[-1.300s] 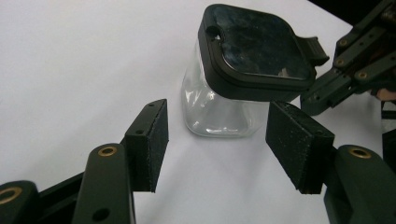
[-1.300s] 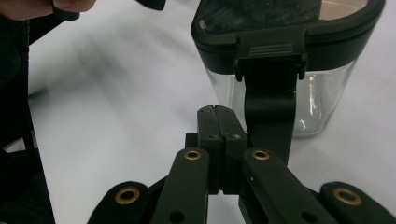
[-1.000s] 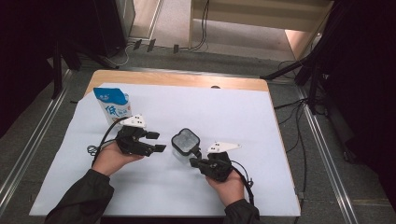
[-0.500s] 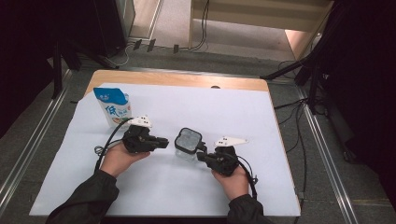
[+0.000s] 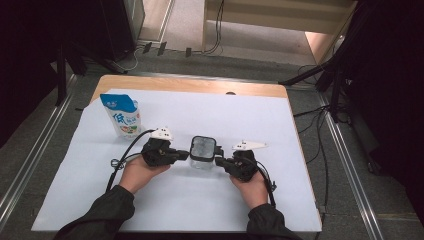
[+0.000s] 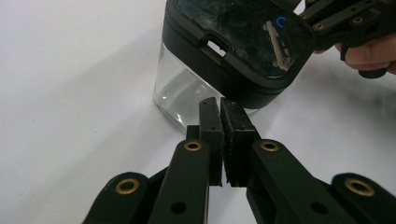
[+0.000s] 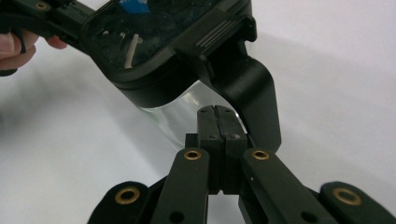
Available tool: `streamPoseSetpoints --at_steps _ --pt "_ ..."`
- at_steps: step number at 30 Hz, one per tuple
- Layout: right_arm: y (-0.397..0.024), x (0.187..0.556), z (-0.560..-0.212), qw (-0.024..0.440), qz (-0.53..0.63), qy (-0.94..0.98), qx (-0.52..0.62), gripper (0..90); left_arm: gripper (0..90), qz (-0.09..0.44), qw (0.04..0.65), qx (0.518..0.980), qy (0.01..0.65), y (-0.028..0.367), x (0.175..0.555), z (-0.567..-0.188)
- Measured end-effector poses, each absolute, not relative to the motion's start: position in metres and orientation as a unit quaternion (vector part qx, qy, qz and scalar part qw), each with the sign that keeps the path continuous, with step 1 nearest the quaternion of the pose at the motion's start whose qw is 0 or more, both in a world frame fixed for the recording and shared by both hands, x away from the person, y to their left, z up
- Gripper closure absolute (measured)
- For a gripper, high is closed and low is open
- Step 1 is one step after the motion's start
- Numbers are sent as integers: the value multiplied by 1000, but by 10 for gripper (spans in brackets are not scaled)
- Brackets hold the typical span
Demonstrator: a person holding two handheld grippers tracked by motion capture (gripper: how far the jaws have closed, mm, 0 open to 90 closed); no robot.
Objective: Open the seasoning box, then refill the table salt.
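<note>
Jaws of the left hand-held gripper point(image 5: 184, 155) have just closed on nothing, tips just left of the clear black-lidded container point(image 5: 202, 152) mid-tabletop point(image 5: 300, 200). The right hand-held gripper point(image 5: 220, 161), also closed empty, sits at its right side.

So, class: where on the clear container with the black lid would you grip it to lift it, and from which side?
Grip the container across its clear lower body, just below the overhanging black lid, coming in level from one side. The walls look flat and upright, so the pads should seat squarely, and the lid's rim would likely stop it slipping. The latch flap juts from one side, so avoid that face.
</note>
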State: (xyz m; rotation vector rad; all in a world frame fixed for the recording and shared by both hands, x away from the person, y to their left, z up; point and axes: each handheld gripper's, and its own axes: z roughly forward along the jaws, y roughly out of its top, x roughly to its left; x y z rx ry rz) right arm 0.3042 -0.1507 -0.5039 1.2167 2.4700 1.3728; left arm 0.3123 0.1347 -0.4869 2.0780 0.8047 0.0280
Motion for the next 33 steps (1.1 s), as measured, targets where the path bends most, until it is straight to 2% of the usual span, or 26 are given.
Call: streamPoseSetpoints --at_steps 7,10,18,21,26,29,33 --pt "-152 314 -503 42 437 806 396 900 891 16 445 839 313 131 310 -487" --pt "-152 316 -502 39 436 808 394 900 855 17 446 838 313 134 311 -486" --pt "-163 309 -490 35 440 818 368 900 603 6 445 845 294 144 312 -481" --pt "-169 308 -484 42 447 818 358 900 479 10 470 842 264 150 313 -478" --pt "-180 314 -485 38 444 816 369 900 352 14 447 861 241 149 317 -472" --pt "-183 318 -487 31 441 815 374 900 300 4 450 860 239 148 320 -471" --pt "-186 322 -487 30 440 815 375 900 346 -6 444 865 233 144 325 -470"
